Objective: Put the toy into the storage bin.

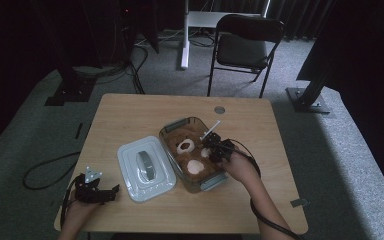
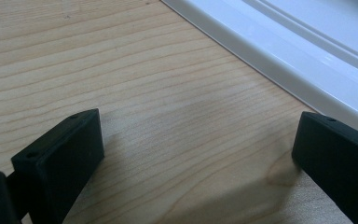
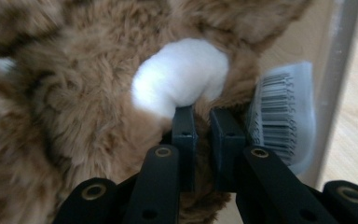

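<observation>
A brown plush toy (image 1: 190, 156) with white patches lies in a clear plastic box (image 1: 179, 124) at the table's middle. My right gripper (image 1: 212, 150) reaches into the box from the right. In the right gripper view, my right gripper (image 3: 202, 114) has its jaws pinched on brown fur just below a white patch (image 3: 179, 84), beside a barcode tag (image 3: 282, 112). The box's white lid (image 1: 145, 169) lies flat to the left of the box. My left gripper (image 1: 111, 193) rests on the table at the front left, open, with bare wood between its jaws (image 2: 198, 140) and the lid's edge (image 2: 284, 46) close by.
The wooden table (image 1: 130, 115) stands on grey carpet. A black folding chair (image 1: 245, 47) is behind it. Cables (image 1: 45, 172) trail on the floor at the left. A small round grommet (image 1: 219, 109) sits near the table's far edge.
</observation>
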